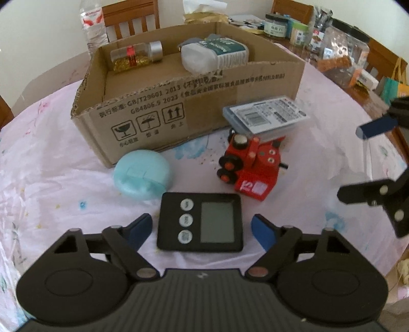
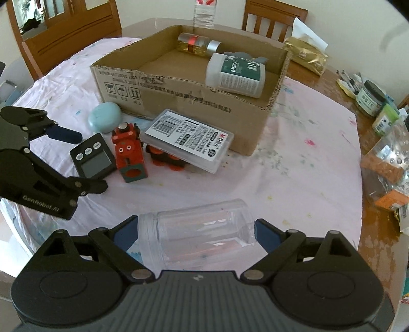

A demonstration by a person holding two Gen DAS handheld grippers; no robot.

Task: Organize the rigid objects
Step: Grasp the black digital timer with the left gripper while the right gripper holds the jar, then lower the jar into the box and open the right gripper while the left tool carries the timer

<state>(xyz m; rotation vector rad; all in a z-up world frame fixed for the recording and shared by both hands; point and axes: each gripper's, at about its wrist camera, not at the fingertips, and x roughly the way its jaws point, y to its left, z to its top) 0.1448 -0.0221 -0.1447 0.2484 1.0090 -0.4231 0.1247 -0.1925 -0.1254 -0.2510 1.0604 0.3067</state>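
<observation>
My left gripper (image 1: 201, 227) is open, its blue pads either side of a black digital timer (image 1: 200, 221) lying flat on the cloth, not touching it. My right gripper (image 2: 196, 231) has its pads at both ends of a clear plastic jar (image 2: 195, 236) lying on its side; contact is unclear. A cardboard box (image 1: 194, 102) holds a gold-filled bottle (image 1: 135, 55) and a white medical bottle (image 1: 217, 52). In front of the box are a light-blue round case (image 1: 141, 173), a red toy train (image 1: 249, 166) and a labelled plastic case (image 1: 264, 116) resting on the train.
The round table has a pink floral cloth (image 2: 294, 178). Jars, packets and bags crowd the right side (image 2: 378, 102). A water bottle (image 1: 93, 23) and wooden chairs (image 2: 69, 33) stand behind the box. A gold packet (image 2: 306, 55) lies beside the box.
</observation>
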